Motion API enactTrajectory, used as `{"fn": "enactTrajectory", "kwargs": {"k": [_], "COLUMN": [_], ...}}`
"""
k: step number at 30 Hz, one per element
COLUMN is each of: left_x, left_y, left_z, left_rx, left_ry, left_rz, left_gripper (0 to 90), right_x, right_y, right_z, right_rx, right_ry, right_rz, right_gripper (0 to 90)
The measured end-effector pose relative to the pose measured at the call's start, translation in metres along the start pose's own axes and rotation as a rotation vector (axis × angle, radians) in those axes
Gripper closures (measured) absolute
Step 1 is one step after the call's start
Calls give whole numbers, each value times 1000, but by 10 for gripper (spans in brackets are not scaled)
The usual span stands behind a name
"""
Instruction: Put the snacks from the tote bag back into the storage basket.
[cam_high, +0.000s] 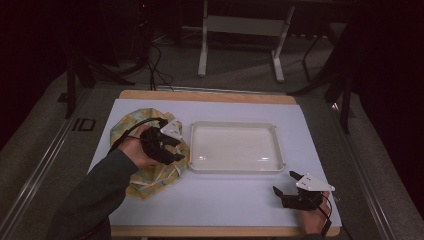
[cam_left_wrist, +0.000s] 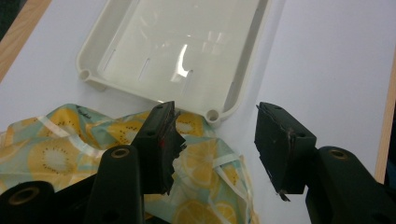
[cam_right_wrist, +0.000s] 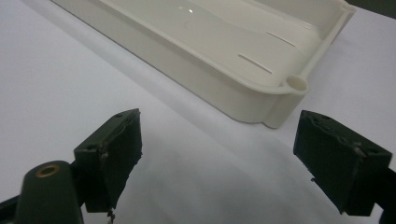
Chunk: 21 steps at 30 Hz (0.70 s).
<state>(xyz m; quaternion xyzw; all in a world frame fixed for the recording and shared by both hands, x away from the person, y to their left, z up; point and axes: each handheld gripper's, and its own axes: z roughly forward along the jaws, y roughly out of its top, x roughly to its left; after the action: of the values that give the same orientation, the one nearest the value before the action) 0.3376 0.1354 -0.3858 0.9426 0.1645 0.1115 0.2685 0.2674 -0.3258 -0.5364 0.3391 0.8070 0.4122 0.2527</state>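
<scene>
A crumpled cloth with a lemon and kiwi print (cam_high: 150, 175) (cam_left_wrist: 60, 149) lies on the white sheet at the left. A shallow white plastic tray (cam_high: 235, 165) (cam_left_wrist: 243, 70) (cam_right_wrist: 219, 93) stands empty in the middle. My left gripper (cam_high: 177, 150) (cam_left_wrist: 215, 144) hovers open over the cloth's right edge, next to the tray's near left corner, with nothing between its jaws. My right gripper (cam_high: 284, 182) (cam_right_wrist: 219, 154) rests open on the sheet below the tray's near right corner, and it holds nothing.
The white sheet (cam_high: 225, 200) covers a wooden tabletop (cam_high: 200, 231). Behind the table stand a white frame (cam_high: 240, 30) and dark stands with cables on the floor. Bare sheet lies between the tray and the front edge.
</scene>
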Motion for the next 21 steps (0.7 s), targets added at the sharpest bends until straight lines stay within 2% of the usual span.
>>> {"fn": "enactTrajectory", "kwargs": {"k": [7,21], "left_x": [15,33], "left_y": [1,-1], "left_z": [-4,-17], "left_rx": [22,58], "left_ry": [13,30], "left_rz": [-31,-62], "left_gripper": [486,487], "right_x": [0,0], "right_y": [0,0], "right_z": [0,0], "right_rx": [-1,-1], "right_ry": [0,0], "right_rz": [-2,-4], "right_gripper": [150,150]}}
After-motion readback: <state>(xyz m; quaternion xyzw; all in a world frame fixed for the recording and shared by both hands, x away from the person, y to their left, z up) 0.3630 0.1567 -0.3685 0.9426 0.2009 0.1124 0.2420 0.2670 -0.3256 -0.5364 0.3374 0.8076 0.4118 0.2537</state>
